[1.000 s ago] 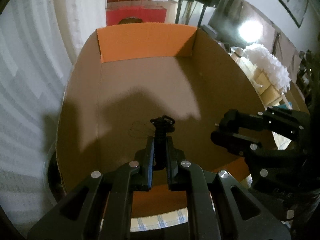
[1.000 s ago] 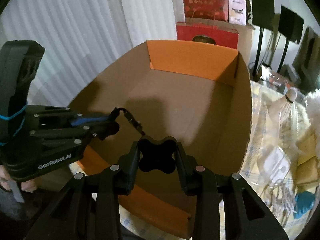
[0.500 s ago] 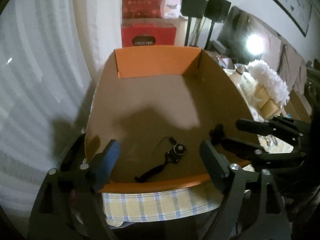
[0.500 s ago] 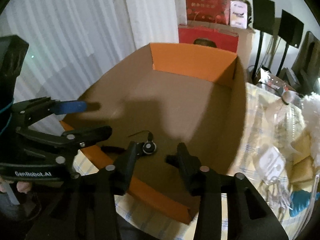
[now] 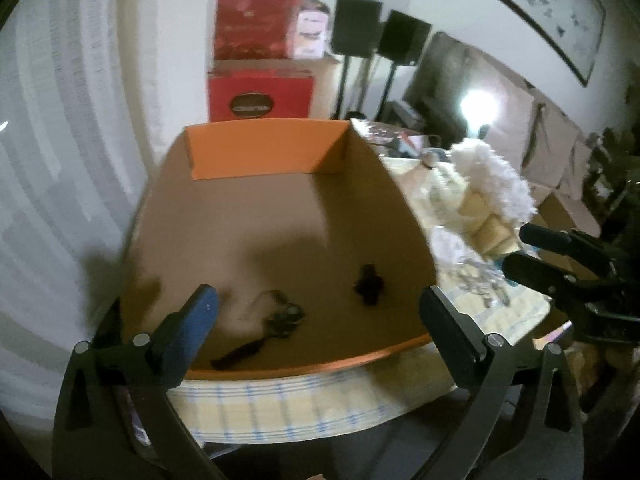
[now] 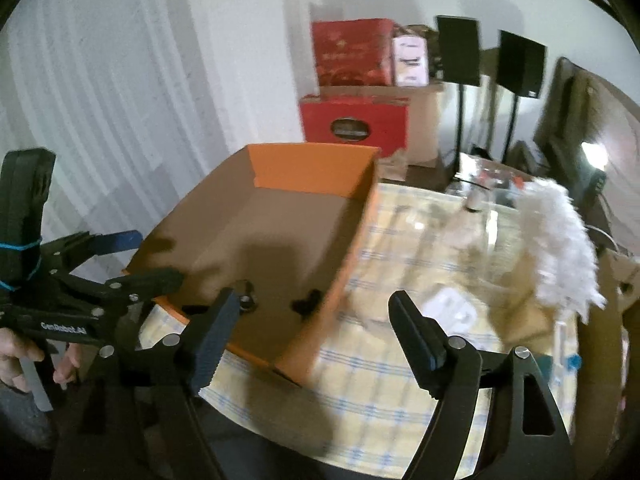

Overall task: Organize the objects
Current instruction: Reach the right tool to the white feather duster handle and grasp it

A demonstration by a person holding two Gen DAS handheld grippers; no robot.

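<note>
Small black gadgets [image 5: 370, 286] lie in the orange box [image 5: 264, 152]; both grippers [image 5: 316, 316] [image 6: 316, 320] just opened wide, empty.

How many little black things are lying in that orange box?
2. A long-handled one lies near the box's front edge; a small knob sits to its right. Nothing else shows inside.

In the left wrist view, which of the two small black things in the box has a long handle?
The black piece with the round head, lying nearer the blue-padded finger. The other, the knob, is a compact lump.
</note>
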